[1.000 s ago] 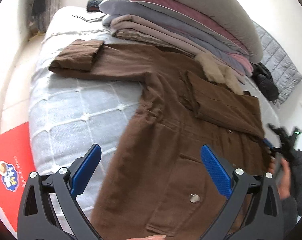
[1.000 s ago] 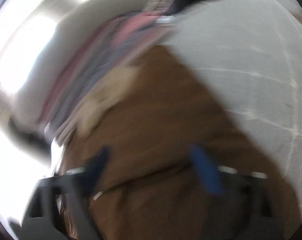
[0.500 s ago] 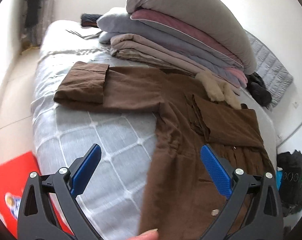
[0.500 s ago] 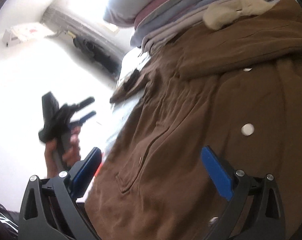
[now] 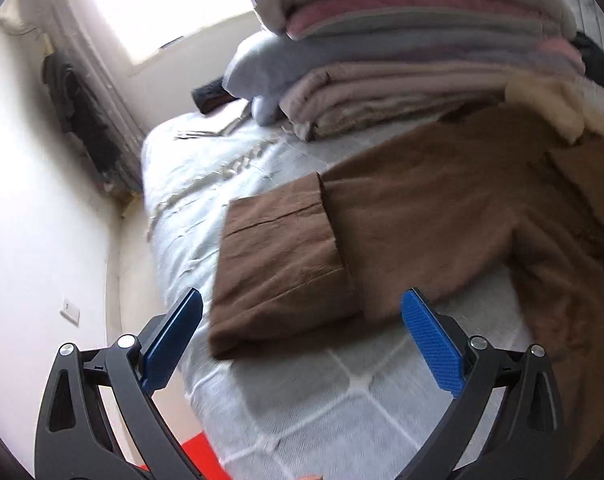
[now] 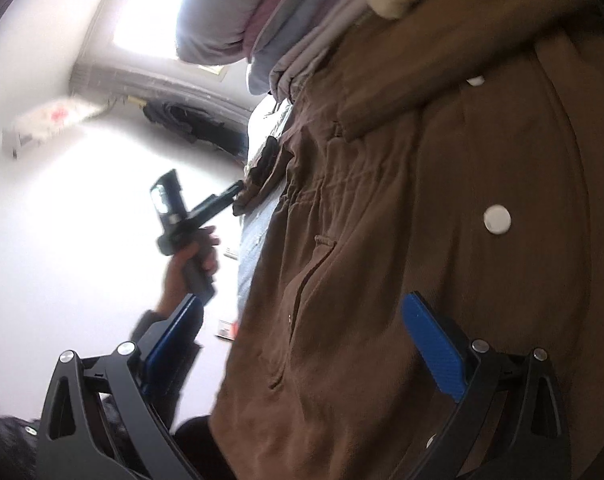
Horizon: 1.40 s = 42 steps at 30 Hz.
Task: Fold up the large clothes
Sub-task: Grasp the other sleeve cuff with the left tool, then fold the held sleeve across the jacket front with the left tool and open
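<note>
A big brown coat (image 5: 442,208) lies spread on the bed. Its sleeve stretches left and ends in a turned-back cuff (image 5: 281,256). My left gripper (image 5: 302,332) hovers open just short of that cuff, nothing between its blue pads (image 5: 430,340). In the right wrist view the coat's body (image 6: 402,240) fills the frame, with white buttons (image 6: 496,219) and a gathered waist. My right gripper (image 6: 302,340) stands wide open over the coat's lower part, apart from the cloth. The left gripper (image 6: 205,204) also shows there, held by a hand (image 6: 189,264) beside the bed.
A tall stack of folded quilts and pillows (image 5: 422,52) sits at the back of the grey quilted bed (image 5: 342,392), right behind the coat's cream fur collar (image 5: 554,108). The bed's left edge drops to the floor by a white wall (image 5: 41,240). Something red (image 5: 197,456) lies below.
My left gripper swung left along the coat, from its body to the sleeve cuff. The right gripper's view settled on the coat's side, with the left gripper now nearer the bed.
</note>
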Available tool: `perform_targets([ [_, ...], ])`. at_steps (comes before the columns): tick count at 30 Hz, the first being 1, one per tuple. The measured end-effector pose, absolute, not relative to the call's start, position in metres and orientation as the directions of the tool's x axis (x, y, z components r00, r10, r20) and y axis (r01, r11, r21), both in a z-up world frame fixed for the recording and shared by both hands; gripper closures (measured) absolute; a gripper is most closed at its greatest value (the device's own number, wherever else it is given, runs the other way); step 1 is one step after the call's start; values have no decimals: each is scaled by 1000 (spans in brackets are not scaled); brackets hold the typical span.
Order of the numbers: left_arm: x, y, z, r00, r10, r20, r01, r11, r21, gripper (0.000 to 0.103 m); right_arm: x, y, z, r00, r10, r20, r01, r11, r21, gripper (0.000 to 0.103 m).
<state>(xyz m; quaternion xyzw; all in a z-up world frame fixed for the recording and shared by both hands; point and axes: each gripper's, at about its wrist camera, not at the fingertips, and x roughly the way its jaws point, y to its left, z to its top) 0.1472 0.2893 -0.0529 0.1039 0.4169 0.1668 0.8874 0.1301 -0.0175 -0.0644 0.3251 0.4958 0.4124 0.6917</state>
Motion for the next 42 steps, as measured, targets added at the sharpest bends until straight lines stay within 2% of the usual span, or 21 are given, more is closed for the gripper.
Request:
perform_targets([
  [4,171,305,-73,540,378,-752,-204,926,319,7,134,-24,-68,171,900,-400,-222,431,875,7],
  [7,180,305,-93,474,447,-759,-162,891,424,7,135,-24,-68,164,902,-399,-223,428,876,7],
  [8,181,304,-95,484,441,-756,-131,891,435,11,134,-23,-68,162,902,-399,-223,428,876,7],
  [9,181,303,-95,504,418,-756,-102,898,429,23,135,-23,-69,160,903,-399,-223,427,876,7],
  [10,181,303,-94,506,399,-765,-89,906,414,31,136,-24,-69,159,903,-399,-222,426,877,7],
  [11,182,305,-93,505,379,-775,-84,916,393,54,136,-23,-69,160,903,-399,-222,427,877,7],
  [12,182,306,-92,496,399,-771,-99,908,406,68,137,-24,-70,160,903,-399,-220,427,877,7],
  [13,183,306,-91,489,427,-761,-114,896,430,71,138,-24,-69,160,903,-399,-219,426,878,7],
  [15,183,308,-86,491,415,-766,-117,903,414,84,138,-24,-70,162,902,-399,-219,427,877,7],
  [18,179,317,-75,500,351,-792,-143,935,324,87,140,-24,-69,165,902,-400,-217,429,877,7],
  [22,166,319,-45,572,250,-781,-193,967,168,88,137,-25,-69,168,902,-398,-211,428,879,7],
  [24,162,301,-21,618,186,-764,-160,981,110,88,138,-28,-69,178,901,-395,-207,427,880,7],
  [28,163,232,33,694,32,-719,-35,999,11,88,140,-43,-67,235,897,-374,-172,417,893,7],
  [32,179,127,76,718,-143,-681,125,989,-75,88,145,-79,-60,345,877,-334,-115,393,912,7],
  [37,198,3,68,669,-273,-692,266,956,-120,88,147,-128,-60,468,839,-279,-38,334,942,7],
  [42,218,-110,0,555,-323,-767,355,925,-132,87,146,-176,-74,569,786,-243,52,261,964,7],
])
